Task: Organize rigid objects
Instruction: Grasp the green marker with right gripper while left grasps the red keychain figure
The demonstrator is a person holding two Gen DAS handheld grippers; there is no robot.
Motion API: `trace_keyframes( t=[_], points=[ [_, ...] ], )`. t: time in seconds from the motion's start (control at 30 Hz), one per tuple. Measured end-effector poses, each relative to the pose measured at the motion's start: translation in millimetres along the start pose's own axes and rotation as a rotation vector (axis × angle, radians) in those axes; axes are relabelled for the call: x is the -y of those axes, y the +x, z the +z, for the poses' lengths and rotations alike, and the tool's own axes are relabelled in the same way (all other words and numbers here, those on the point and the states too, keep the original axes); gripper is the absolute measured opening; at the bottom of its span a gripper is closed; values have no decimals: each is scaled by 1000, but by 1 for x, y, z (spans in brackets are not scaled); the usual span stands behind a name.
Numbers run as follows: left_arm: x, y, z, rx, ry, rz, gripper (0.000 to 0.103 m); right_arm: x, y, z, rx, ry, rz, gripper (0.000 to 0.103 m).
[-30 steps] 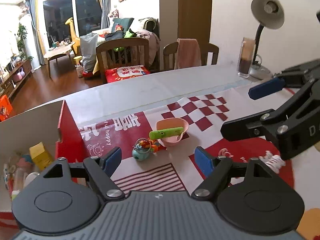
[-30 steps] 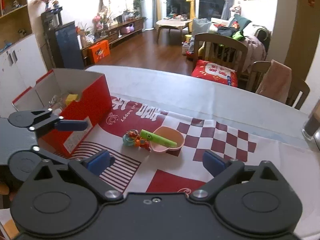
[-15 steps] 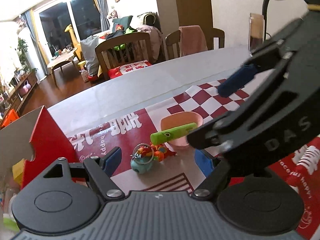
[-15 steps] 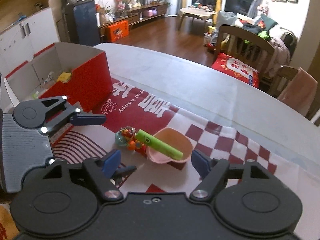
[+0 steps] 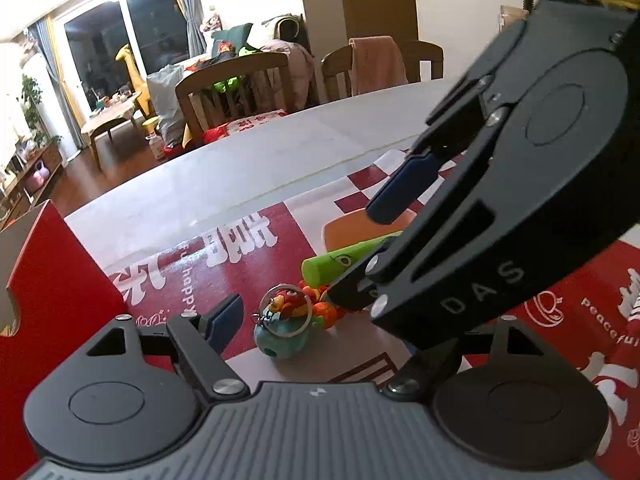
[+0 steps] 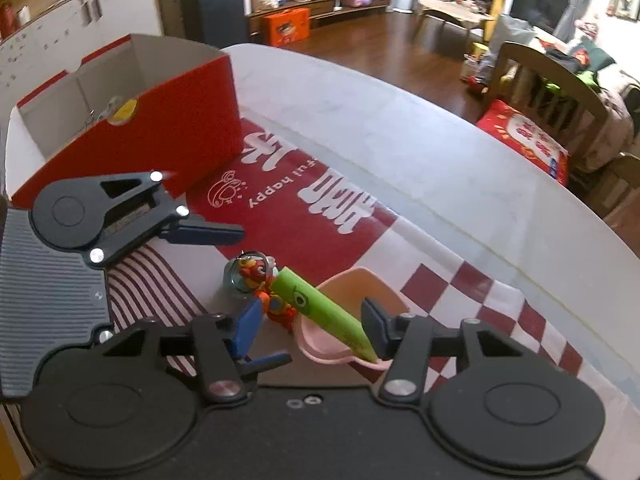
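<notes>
Right gripper (image 6: 312, 326) fingers closing, left gripper (image 5: 320, 320) spread wide.

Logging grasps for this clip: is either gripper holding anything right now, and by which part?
Nothing is held yet. The right gripper has just been closing, its fingers straddling the green tube in the pink bowl without pressing it. The left gripper is open.

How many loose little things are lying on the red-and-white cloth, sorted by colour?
Green: 1, the tube
Pink: 1, the scoop bowl
Teal with orange: 1, the keyring toy
Total: 3
</notes>
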State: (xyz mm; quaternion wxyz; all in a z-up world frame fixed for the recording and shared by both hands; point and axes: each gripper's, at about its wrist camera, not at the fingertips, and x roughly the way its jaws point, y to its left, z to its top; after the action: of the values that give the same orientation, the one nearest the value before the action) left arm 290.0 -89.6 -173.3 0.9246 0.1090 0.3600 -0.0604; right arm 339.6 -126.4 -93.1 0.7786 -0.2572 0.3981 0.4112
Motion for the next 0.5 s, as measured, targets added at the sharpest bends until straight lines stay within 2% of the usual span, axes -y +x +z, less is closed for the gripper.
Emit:
trace_keyframes(
  t=[0.13, 0.27, 0.5],
  points=[
    [-3, 9, 2, -10, -5, 1, 80, 1, 5, 3, -1, -3, 19, 42],
    [-2, 13, 4, -6, 9, -15, 80, 1, 6, 5, 9, -19, 27, 39],
    [-1, 18, 6, -13, 24, -40, 80, 5, -2, 5, 61, 7, 32, 29]
  ],
)
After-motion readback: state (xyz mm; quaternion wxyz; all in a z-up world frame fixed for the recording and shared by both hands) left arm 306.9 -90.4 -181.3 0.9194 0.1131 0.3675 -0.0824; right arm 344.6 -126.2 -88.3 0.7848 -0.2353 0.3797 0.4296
